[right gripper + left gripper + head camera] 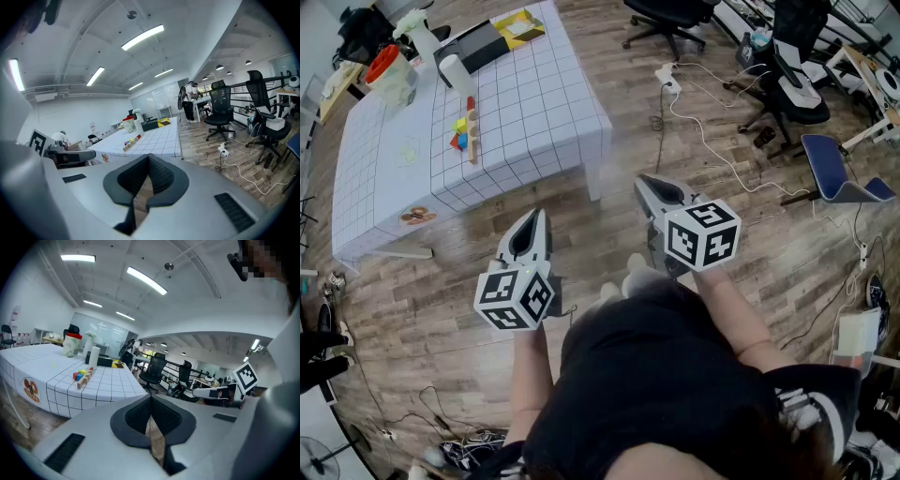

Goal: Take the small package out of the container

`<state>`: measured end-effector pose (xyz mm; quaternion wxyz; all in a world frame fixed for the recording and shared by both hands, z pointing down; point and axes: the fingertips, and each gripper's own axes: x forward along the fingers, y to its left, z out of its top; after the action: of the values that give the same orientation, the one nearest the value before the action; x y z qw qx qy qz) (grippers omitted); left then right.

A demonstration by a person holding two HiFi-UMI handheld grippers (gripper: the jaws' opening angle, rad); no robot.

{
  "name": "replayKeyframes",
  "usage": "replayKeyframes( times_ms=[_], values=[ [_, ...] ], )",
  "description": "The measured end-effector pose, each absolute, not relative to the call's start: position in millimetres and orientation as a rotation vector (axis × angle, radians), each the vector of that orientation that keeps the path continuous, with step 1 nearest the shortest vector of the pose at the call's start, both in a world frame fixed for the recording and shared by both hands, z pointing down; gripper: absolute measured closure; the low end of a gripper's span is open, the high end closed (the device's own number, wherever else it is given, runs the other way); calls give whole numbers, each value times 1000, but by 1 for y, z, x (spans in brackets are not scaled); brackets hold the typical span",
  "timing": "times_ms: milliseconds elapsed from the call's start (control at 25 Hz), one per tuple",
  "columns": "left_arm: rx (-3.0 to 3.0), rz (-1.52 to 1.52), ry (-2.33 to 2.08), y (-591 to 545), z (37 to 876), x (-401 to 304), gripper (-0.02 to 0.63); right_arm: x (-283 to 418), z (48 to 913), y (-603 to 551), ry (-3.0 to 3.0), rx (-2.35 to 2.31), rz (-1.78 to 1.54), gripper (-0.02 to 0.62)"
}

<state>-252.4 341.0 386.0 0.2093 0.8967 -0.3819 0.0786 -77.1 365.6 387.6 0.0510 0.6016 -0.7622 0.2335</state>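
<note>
Left claw (538,216) and right claw (643,182): both pressed together, nothing between. Well ahead and left of both claws, red-lidded container (391,75) stands on worktop (544,112); package indiscernible.

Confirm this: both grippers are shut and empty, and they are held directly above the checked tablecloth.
One part is wrong. The left gripper and right gripper are shut and empty, but they are held above the wooden floor, short of the table with its checked cloth, not above it. The head view shows this.
</note>
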Motion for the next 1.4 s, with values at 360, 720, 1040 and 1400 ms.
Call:
replayKeyframes(
  times_ms=[360,720,1040,1400],
  values=[
    [2552,208,-1001,336,380,-240,583,-75,394,360,-2357,1867,804,581],
    [2536,198,-1019,303,382,-199,583,-30,398,320,-2359,1885,818,581],
    [2466,226,-1105,248,393,-136,583,32,399,269,-2405,1780,830,581],
    [2367,193,-1112,203,395,-66,583,73,405,222,-2516,1554,880,581]
  ],
)
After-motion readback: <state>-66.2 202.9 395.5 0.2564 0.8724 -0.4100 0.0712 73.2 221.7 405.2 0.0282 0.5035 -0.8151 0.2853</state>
